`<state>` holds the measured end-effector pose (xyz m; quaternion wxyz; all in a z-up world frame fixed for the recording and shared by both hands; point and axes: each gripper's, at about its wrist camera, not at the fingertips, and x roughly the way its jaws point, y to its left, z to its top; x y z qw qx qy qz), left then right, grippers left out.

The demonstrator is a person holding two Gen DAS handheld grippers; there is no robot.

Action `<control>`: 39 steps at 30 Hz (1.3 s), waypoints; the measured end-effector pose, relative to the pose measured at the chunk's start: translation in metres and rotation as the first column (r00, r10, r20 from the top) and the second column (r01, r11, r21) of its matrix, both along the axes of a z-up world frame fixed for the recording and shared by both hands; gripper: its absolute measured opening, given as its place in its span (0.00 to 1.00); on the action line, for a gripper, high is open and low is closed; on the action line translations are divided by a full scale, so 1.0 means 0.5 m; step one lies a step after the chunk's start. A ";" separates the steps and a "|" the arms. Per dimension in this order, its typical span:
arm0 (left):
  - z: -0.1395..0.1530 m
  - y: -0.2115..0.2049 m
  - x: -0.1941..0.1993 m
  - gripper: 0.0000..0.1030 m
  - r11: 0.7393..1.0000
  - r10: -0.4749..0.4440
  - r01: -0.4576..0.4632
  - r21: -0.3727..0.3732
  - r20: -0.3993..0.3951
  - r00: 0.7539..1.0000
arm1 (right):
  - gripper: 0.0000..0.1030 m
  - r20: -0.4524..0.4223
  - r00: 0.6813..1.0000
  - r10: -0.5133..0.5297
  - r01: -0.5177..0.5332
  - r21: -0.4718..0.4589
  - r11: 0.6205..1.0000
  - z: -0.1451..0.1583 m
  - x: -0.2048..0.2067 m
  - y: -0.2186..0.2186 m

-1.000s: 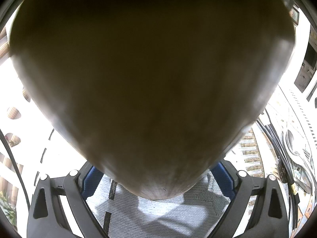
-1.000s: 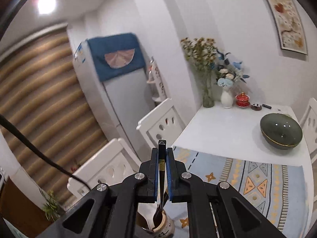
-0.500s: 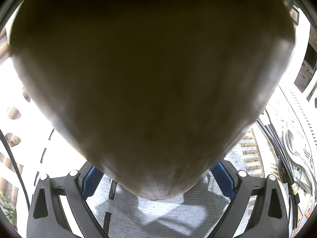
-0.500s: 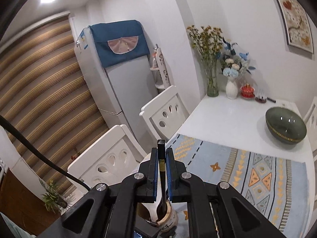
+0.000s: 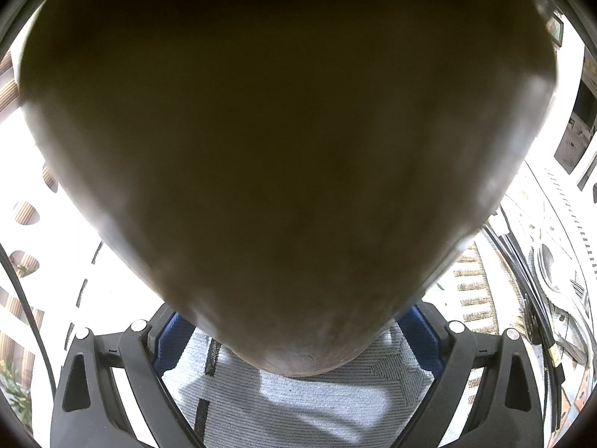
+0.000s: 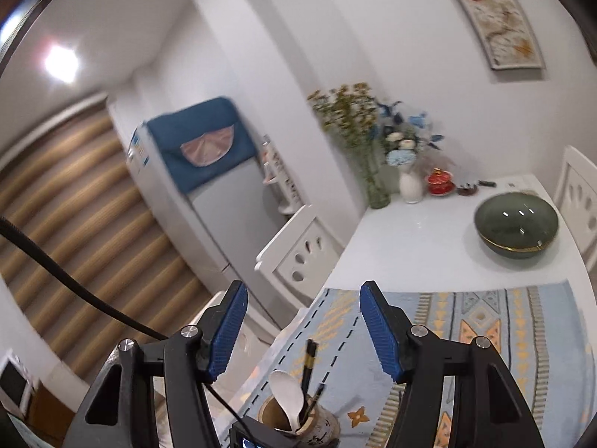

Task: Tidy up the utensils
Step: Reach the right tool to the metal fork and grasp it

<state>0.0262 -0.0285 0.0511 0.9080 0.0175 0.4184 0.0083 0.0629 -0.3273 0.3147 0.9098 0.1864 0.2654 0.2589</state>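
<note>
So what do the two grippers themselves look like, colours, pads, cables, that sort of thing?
Both are black plastic with silver screws. The right gripper has two ribbed blue pads, and a black cable runs beside it. The left gripper shows blue pads and cables too.

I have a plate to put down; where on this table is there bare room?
The white tabletop lies bare between the dark green bowl and the glass vases of flowers. The patterned blue mat is free past the brown utensil cup. The far corner is crowded with vases and a small red pot.
</note>
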 end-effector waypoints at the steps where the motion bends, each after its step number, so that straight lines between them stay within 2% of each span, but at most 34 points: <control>1: 0.000 0.000 0.000 0.94 1.000 0.000 0.000 0.000 0.000 1.000 | 0.59 -0.007 1.000 -0.016 0.016 0.009 1.000 0.000 -0.001 -0.016; 5: 0.000 0.001 0.000 0.94 1.000 0.000 0.000 0.000 0.000 1.000 | 0.60 -0.052 0.994 -0.096 0.096 0.003 0.995 -0.015 -0.014 -0.084; 9: 0.000 0.001 0.000 0.94 1.000 0.000 0.000 0.001 0.000 1.000 | 0.60 -0.121 0.979 -0.162 0.158 -0.047 0.986 -0.050 -0.028 -0.133; 14: 0.011 0.002 -0.001 0.94 1.000 -0.001 0.001 0.004 0.000 1.000 | 0.61 -0.285 0.932 -0.223 0.188 -0.146 0.971 -0.141 -0.040 -0.172; 16: 0.012 0.008 -0.001 0.94 1.000 -0.002 0.002 0.004 0.000 1.000 | 0.63 -0.376 0.898 -0.229 0.154 -0.218 0.964 -0.190 -0.037 -0.173; 17: 0.014 0.016 -0.001 0.94 1.000 -0.002 0.002 0.003 0.000 1.000 | 0.63 -0.439 0.867 -0.235 0.123 -0.270 0.955 -0.233 -0.037 -0.169; 19: 0.018 0.027 -0.003 0.94 1.000 -0.002 0.002 0.003 -0.001 1.000 | 0.63 -0.508 0.826 -0.242 0.070 -0.334 0.940 -0.295 -0.044 -0.160; 22: 0.017 0.027 -0.001 0.94 1.000 -0.002 0.002 0.003 -0.001 1.000 | 0.63 -0.573 0.766 -0.291 0.042 -0.407 0.912 -0.369 -0.065 -0.166; 25: 0.020 0.034 -0.003 0.94 1.000 -0.002 0.002 0.003 -0.001 1.000 | 0.63 -0.617 0.717 -0.324 0.032 -0.435 0.900 -0.420 -0.078 -0.184; 27: 0.018 0.028 -0.002 0.94 1.000 -0.002 0.002 0.003 -0.001 1.000 | 0.55 -0.633 0.702 -0.326 0.018 -0.442 0.897 -0.439 -0.081 -0.193; 28: 0.017 0.027 -0.002 0.94 1.000 -0.002 0.002 0.003 -0.001 1.000 | 0.49 -0.644 0.695 -0.319 -0.002 -0.446 0.895 -0.453 -0.084 -0.199; 31: 0.020 0.034 -0.003 0.94 1.000 -0.002 0.002 0.003 -0.001 1.000 | 0.42 -0.676 0.681 -0.283 -0.059 -0.435 0.899 -0.490 -0.093 -0.204; 34: 0.019 0.031 -0.003 0.94 1.000 -0.002 0.002 0.003 -0.001 1.000 | 0.42 -0.710 0.654 -0.261 -0.109 -0.430 0.896 -0.522 -0.096 -0.194; 39: 0.019 0.031 -0.002 0.94 1.000 -0.002 0.002 0.004 -0.001 1.000 | 0.41 -0.719 0.660 -0.218 -0.183 -0.435 0.882 -0.542 -0.098 -0.180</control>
